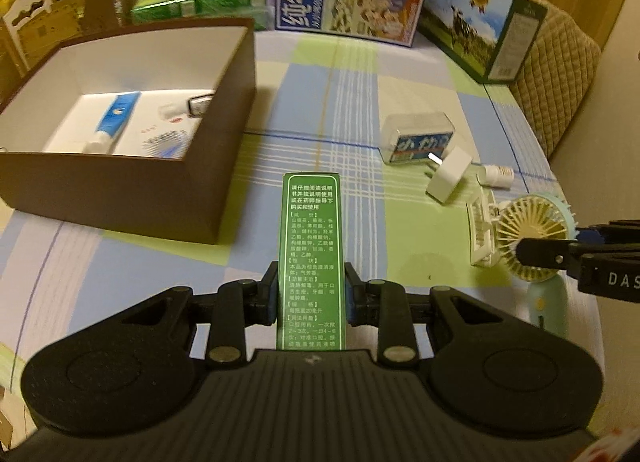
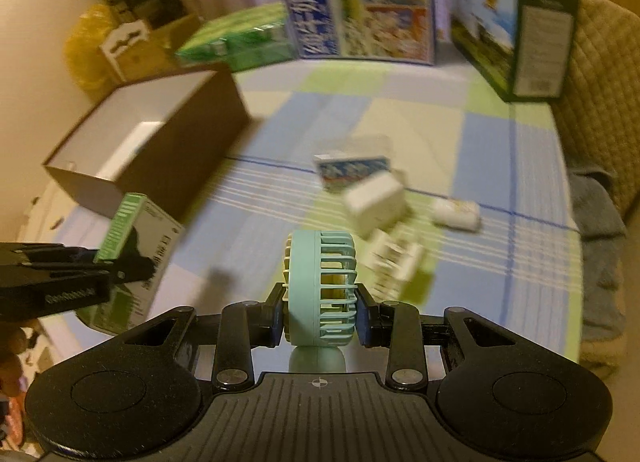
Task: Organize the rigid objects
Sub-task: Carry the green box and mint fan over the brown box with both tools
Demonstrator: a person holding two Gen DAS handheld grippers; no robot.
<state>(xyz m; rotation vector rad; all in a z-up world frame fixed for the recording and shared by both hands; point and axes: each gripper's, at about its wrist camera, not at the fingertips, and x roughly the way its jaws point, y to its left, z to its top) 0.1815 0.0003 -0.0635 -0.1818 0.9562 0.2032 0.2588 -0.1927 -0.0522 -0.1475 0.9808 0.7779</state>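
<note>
In the left wrist view, the left gripper (image 1: 311, 294) pinches a slim green medicine box (image 1: 311, 258) by its long sides, held above the checked tablecloth (image 1: 352, 101) just right of the open brown box (image 1: 224, 165), which holds a blue-and-white tube (image 1: 114, 121). A clear case (image 1: 418, 137), a white plug (image 1: 448, 173) and a small bottle (image 1: 496, 175) lie well right of the brown box. In the blurred right wrist view, the right gripper (image 2: 320, 318) is clamped on the head of a mint handheld fan (image 2: 320, 286), lifted right of the brown box (image 2: 180, 149).
</note>
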